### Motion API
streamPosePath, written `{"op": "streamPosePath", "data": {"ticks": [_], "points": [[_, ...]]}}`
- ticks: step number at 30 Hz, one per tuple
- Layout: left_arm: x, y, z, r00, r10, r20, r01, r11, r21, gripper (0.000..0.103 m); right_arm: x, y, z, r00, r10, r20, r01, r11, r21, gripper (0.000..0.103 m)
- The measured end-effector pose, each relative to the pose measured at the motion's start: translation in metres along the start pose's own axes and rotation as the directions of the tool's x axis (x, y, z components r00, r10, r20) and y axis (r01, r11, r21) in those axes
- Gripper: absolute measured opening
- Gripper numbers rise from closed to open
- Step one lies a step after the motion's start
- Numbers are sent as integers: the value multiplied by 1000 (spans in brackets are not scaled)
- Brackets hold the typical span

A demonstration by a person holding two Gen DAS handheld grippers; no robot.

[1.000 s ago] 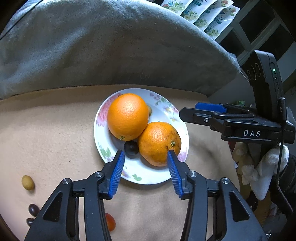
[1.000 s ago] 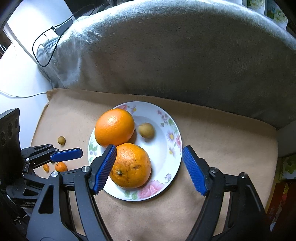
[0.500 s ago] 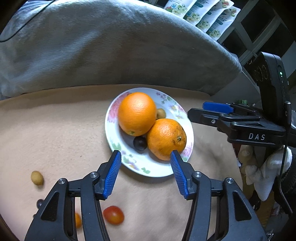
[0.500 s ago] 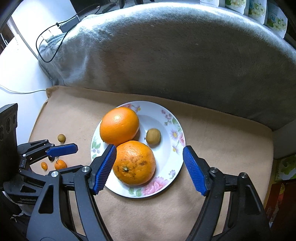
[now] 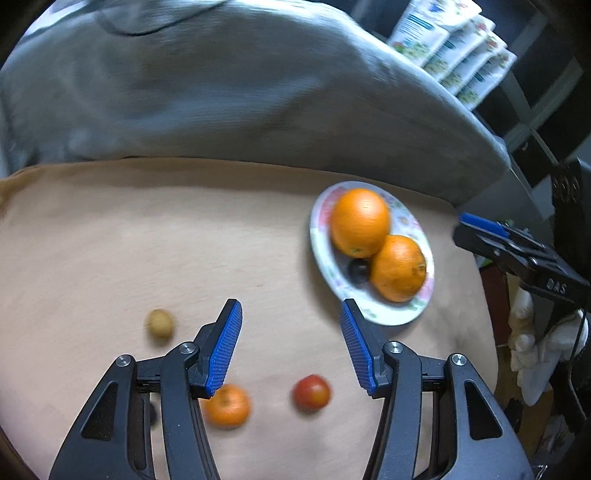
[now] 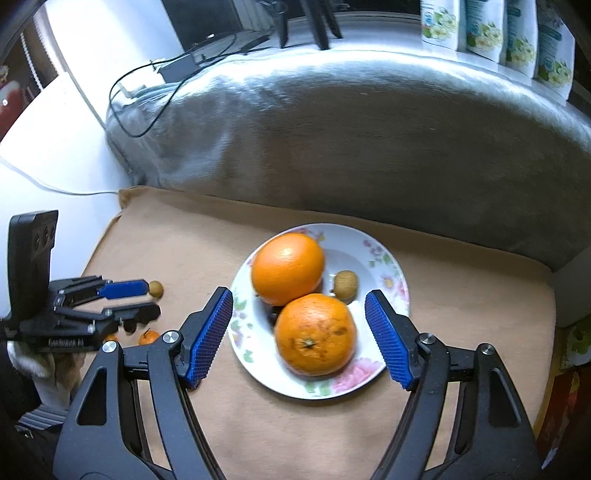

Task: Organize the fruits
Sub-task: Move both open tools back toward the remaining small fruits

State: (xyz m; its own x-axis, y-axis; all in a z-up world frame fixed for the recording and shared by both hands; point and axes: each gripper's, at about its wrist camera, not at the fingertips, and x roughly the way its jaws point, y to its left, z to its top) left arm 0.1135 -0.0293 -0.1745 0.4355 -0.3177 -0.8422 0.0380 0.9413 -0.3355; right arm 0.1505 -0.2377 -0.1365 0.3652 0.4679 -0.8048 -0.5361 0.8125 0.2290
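A floral plate (image 6: 384, 369) (image 5: 397, 317) on the tan cushion holds two oranges (image 6: 288, 269) (image 6: 316, 334), a small brown fruit (image 6: 346, 284) and a dark grape (image 5: 358, 269). My left gripper (image 5: 291, 343) is open and empty, left of the plate, above loose fruit: a red tomato (image 5: 311, 392), a small orange fruit (image 5: 227, 405) and a tan fruit (image 5: 160, 323). My right gripper (image 6: 299, 338) is open and empty, its blue pads either side of the near orange, above it.
A grey blanket (image 6: 351, 133) rises behind the cushion (image 6: 177, 236). White packets (image 6: 495, 26) line the shelf behind. Cables (image 6: 155, 85) lie at the back left. The left gripper also shows in the right wrist view (image 6: 125, 299).
My left gripper has swung left and back from the plate to over the loose fruit. My right gripper has stayed over the plate, pulling back a little.
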Motion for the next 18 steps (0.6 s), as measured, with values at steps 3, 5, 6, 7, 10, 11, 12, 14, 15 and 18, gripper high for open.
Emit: {"op": "streamPosePath", "data": {"ticks": [3, 5, 6, 7, 10, 11, 12, 14, 15, 18], "points": [[-9, 20, -1, 1000, 16, 8, -16, 999, -34, 54, 3, 12, -3, 1000, 19, -24, -19, 999, -26, 77], [-15, 34, -3, 1000, 26, 12, -25, 998, -64, 54, 6, 20, -4, 999, 29, -37, -30, 999, -43, 77], [-17, 41, -4, 999, 32, 14, -31, 997, -77, 54, 7, 24, -6, 998, 35, -45, -37, 998, -52, 77], [-19, 45, -6, 999, 36, 16, -34, 996, -85, 54, 9, 28, -7, 998, 40, -53, -43, 997, -59, 77], [-24, 59, -12, 999, 43, 15, -41, 993, -113, 54, 16, 43, -11, 995, 63, -83, -71, 993, -91, 77], [-23, 63, -14, 999, 43, 11, -42, 992, -121, 52, 18, 47, -13, 994, 69, -90, -78, 992, -99, 77], [-23, 66, -16, 999, 44, 6, -43, 991, -129, 52, 21, 54, -15, 991, 77, -105, -89, 989, -114, 77], [-21, 72, -20, 999, 40, -5, -41, 989, -145, 52, 26, 63, -19, 988, 87, -124, -104, 985, -135, 77], [-20, 75, -23, 999, 37, -10, -38, 987, -154, 52, 29, 69, -20, 987, 92, -135, -112, 983, -148, 77], [-15, 81, -31, 999, 22, -29, -27, 985, -171, 47, 37, 84, -27, 980, 107, -169, -138, 973, -188, 77]]}}
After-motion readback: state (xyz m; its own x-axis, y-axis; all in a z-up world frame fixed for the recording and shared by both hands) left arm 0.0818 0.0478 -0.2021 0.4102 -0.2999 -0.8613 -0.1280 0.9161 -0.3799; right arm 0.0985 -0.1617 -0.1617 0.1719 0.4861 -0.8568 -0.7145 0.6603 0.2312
